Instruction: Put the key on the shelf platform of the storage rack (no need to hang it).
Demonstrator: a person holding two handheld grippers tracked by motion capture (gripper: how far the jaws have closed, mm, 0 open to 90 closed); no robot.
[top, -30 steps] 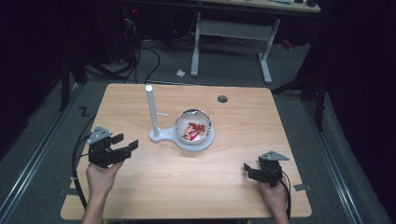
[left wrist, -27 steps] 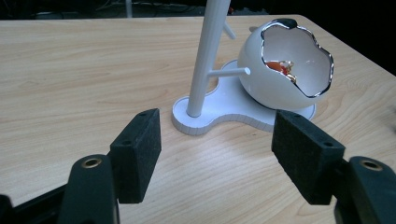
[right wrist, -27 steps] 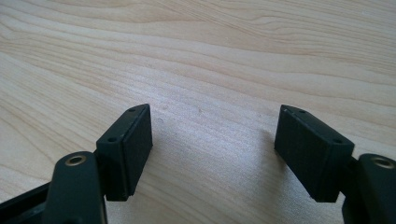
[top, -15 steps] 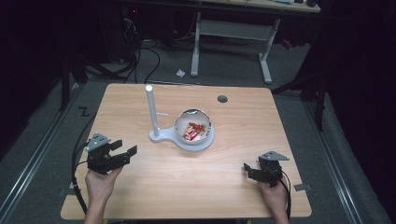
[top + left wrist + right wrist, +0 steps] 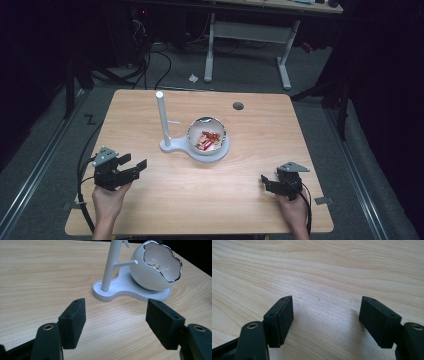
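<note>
A light wooden desk (image 5: 250, 200) carries a white stand (image 5: 172, 146) near its middle: a flat curved base with an upright post (image 5: 162, 117) at its left end and a white egg-shaped bowl (image 5: 207, 137) with a jagged silver rim sitting on the right part of the base. In the high view the bowl holds small red and pale pieces (image 5: 209, 140), too small to name with confidence; they may be wrapped sweets. A short peg sticks out sideways from the post toward the bowl.

The left gripper (image 5: 131, 167) is held low over the desk's near left part, jaws spread wide and empty. It points toward the stand, which lies ahead of it and to its right, well apart. In the left gripper view the post's foot and the bowl stand beyond the gap between the two pads (image 5: 73, 321), untouched.

The right gripper (image 5: 266, 182) rests near the desk's front right edge, its jaws also spread with nothing between them. Bare wood grain lies below its pads (image 5: 378, 320). The stand sits well apart from it, farther back and to its left.

A small dark round hole (image 5: 238, 106) marks the desk's far side.
</note>
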